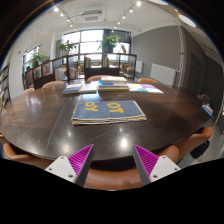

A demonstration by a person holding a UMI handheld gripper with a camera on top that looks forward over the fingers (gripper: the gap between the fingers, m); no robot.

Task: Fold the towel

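Your gripper is released: the two magenta pads stand wide apart with nothing between them, held above the near edge of the dark round table. The towel, blue-grey with yellow markings, lies flat on the table well beyond the fingers, roughly centred ahead of them, not touching either. More flat blue items sit on the table's far side. Brown chairs ring the near edge just below the fingers. Potted plants stand by the windows behind.
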